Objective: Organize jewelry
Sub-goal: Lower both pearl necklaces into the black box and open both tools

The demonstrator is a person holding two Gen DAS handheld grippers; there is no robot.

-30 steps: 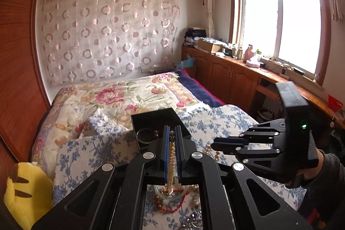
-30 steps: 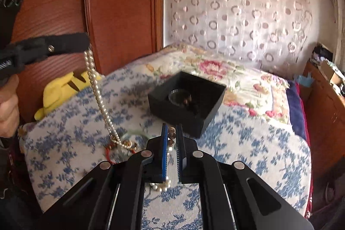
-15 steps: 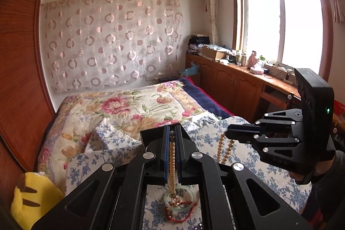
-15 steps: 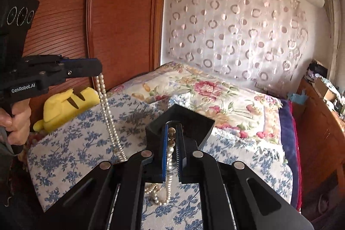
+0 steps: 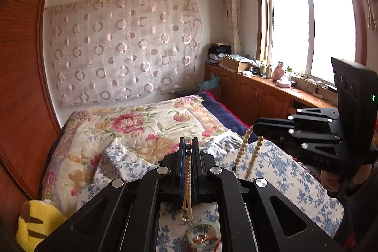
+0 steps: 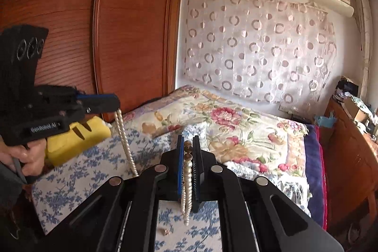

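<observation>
My left gripper [image 5: 188, 148] is shut on one end of a long pearl necklace [image 5: 187, 177], whose strand hangs between the jaws. My right gripper [image 6: 188, 145] is shut on the other end of the pearl necklace [image 6: 187, 183]. Both are raised high above the bed. In the left wrist view the right gripper [image 5: 256, 128] has bead strands hanging from its tip. In the right wrist view the left gripper [image 6: 115, 105] has strands hanging below it. A pale green bangle with a red cord [image 5: 204, 237] lies on the blue floral cloth [image 5: 283, 171]. The black jewelry box is hidden.
A small gold piece [image 6: 165, 232] lies on the cloth. A yellow plush toy [image 5: 35, 226] sits at the bed's left edge by the wooden wardrobe [image 6: 59, 15]. A floral quilt [image 5: 141, 124] covers the far bed. Wooden cabinets [image 5: 259, 96] line the window side.
Both grippers rose higher with the necklace stretched between them. The black box dropped out of view behind the grippers, and the necklace lifted off the pile on the cloth.
</observation>
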